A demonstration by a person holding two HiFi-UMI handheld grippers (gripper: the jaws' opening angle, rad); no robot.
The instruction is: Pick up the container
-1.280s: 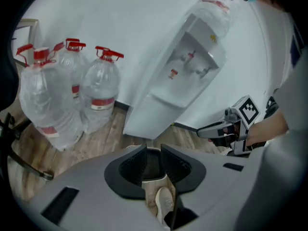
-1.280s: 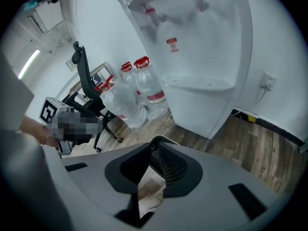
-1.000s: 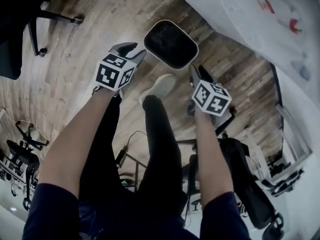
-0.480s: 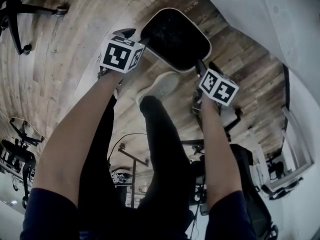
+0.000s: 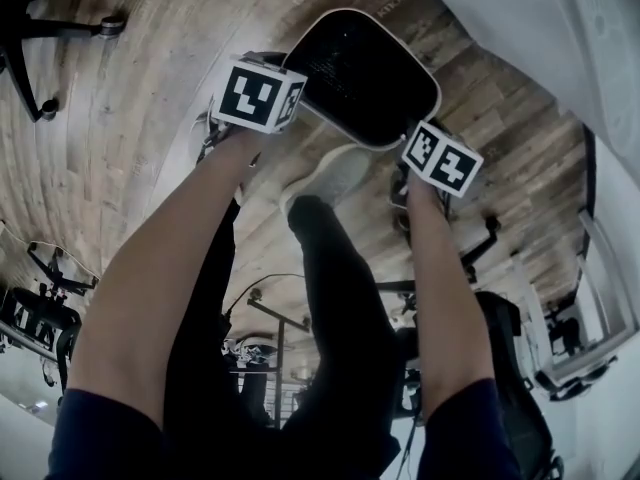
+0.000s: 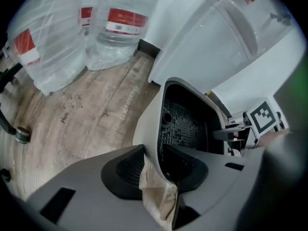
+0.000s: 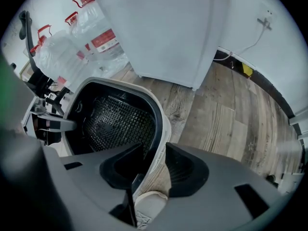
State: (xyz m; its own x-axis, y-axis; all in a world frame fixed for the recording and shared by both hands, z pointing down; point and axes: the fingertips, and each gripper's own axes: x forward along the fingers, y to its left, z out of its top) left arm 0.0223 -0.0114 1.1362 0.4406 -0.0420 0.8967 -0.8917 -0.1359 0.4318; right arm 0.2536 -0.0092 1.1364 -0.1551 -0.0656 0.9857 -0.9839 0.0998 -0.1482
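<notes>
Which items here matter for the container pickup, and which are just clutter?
Job:
container
left tongs, right tongs, both closing with its rim wall between them

Clutter:
water bottles
chair base
white cabinet

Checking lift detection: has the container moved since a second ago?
Yes. The container has come up toward the camera: it looks clearly bigger in the head view, while the shoe below it stays about the same size.
</notes>
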